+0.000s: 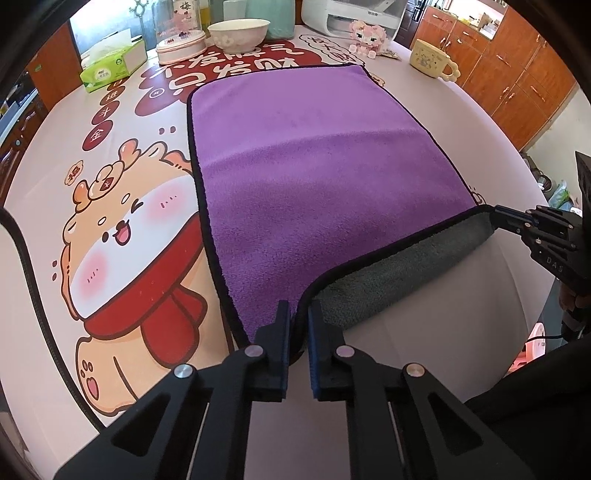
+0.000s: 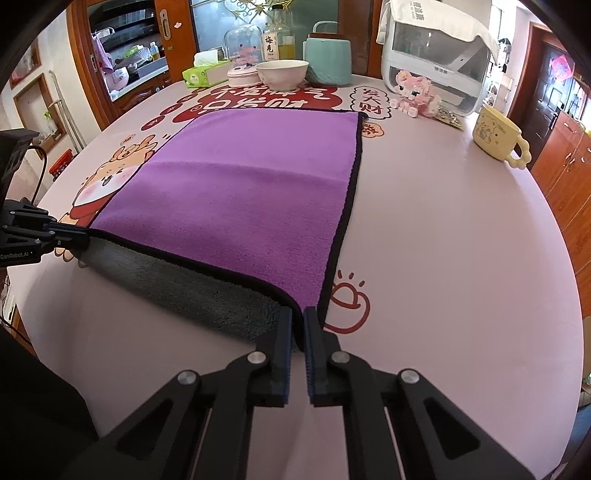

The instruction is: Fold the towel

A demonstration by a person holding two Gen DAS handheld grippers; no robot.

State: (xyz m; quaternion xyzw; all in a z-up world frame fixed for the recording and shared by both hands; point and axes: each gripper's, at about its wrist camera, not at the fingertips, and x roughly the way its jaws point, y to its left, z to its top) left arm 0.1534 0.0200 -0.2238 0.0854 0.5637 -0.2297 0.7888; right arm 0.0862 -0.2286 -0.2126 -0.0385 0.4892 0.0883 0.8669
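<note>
A purple towel (image 1: 310, 166) with a black hem and a grey underside lies spread on the round table; it also shows in the right wrist view (image 2: 251, 192). Its near edge is lifted off the table, so the grey underside (image 1: 399, 273) shows. My left gripper (image 1: 298, 314) is shut on the towel's near left corner. My right gripper (image 2: 298, 317) is shut on the near right corner. The right gripper shows at the right of the left wrist view (image 1: 498, 214). The left gripper shows at the left of the right wrist view (image 2: 83, 236).
The table (image 2: 461, 240) has a pink cartoon cloth. At its far side stand a tissue box (image 1: 110, 66), a white bowl (image 1: 240, 33), a teal canister (image 2: 327, 59), a white appliance (image 2: 436, 59), a pink block figure (image 2: 413, 92) and a yellow mug (image 2: 498, 133). Wooden cabinets stand beyond.
</note>
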